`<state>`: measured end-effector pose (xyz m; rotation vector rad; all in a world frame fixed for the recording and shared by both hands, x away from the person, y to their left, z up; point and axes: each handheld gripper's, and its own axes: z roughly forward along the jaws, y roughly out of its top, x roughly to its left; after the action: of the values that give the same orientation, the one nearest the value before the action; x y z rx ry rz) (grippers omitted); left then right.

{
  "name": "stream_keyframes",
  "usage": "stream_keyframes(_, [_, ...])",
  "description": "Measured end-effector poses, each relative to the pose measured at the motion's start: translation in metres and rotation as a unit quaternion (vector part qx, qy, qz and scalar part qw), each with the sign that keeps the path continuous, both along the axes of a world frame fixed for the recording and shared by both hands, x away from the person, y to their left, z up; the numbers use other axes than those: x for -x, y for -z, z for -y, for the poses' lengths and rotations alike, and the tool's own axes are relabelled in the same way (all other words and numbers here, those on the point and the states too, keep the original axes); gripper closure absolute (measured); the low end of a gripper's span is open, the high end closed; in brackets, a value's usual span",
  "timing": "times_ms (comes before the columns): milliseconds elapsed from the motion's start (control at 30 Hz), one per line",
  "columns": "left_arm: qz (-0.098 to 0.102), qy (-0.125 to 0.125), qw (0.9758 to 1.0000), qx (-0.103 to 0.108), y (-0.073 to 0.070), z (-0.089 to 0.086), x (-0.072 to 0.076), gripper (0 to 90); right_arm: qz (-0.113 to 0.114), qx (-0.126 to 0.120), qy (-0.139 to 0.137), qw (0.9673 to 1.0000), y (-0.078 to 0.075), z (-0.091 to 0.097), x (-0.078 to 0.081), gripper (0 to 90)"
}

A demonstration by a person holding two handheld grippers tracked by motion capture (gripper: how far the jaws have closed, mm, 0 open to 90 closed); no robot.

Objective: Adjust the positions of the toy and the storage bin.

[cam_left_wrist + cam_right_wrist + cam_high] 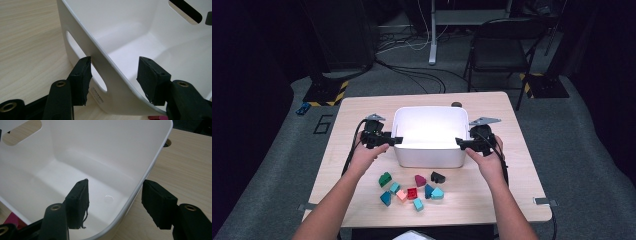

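Note:
An empty white bin (pixel 429 125) with slot handles stands in the middle of the wooden table (pixel 502 115). My left gripper (pixel 396 141) is open at the bin's left wall. In the left gripper view the left gripper (pixel 115 66) straddles the rim of the bin (pixel 120 25), one jaw outside by the handle slot, one inside, neither pressing. My right gripper (pixel 461 143) is open at the right wall. In the right gripper view the right gripper (pixel 116 186) has one jaw inside the bin (pixel 100 145) and one outside.
Several small blocks lie in front of the bin: green (pixel 385 179), maroon (pixel 420 180), black (pixel 437 176), red (pixel 412 193), blue (pixel 428 190), cyan (pixel 437 193). A small dark round object (pixel 456 104) sits behind the bin. A black chair (pixel 502 47) stands beyond the table.

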<state>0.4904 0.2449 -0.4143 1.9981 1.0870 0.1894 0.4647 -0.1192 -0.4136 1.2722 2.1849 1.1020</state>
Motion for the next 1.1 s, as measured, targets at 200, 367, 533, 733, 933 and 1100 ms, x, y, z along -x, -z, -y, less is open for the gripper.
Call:
stream_keyframes(200, [0.004, -0.003, 0.9999, 0.011, 0.002, -0.009, 0.004, 44.9, -0.001, -0.001, -0.012, 0.9999, 0.002, -0.005, -0.004, 39.2])
stream_keyframes(367, [0.003, -0.004, 0.9998, 0.020, 0.003, -0.016, 0.007, 44.4, -0.001, -0.003, -0.022, 0.9998, 0.003, -0.008, -0.005, 39.3])
stream_keyframes(533, [0.008, -0.003, 0.9999, 0.006, 0.001, -0.021, 0.012, 44.3, -0.001, -0.001, -0.036, 0.9994, 0.002, -0.015, -0.008, 39.9])
stream_keyframes(733, [0.011, -0.017, 0.9995, 0.025, 0.004, -0.033, 0.022, 43.9, -0.001, 0.000, -0.046, 0.9989, 0.003, -0.023, -0.008, 40.2])
stream_keyframes(933, [0.012, -0.022, 0.9991, 0.034, 0.005, -0.037, 0.032, 43.8, 0.000, 0.005, -0.048, 0.9989, 0.002, -0.029, -0.001, 40.2])
stream_keyframes(1100, [0.014, -0.021, 0.9988, 0.042, 0.006, -0.041, 0.033, 43.2, -0.004, 0.007, -0.044, 0.9990, 0.002, -0.032, 0.004, 39.8])
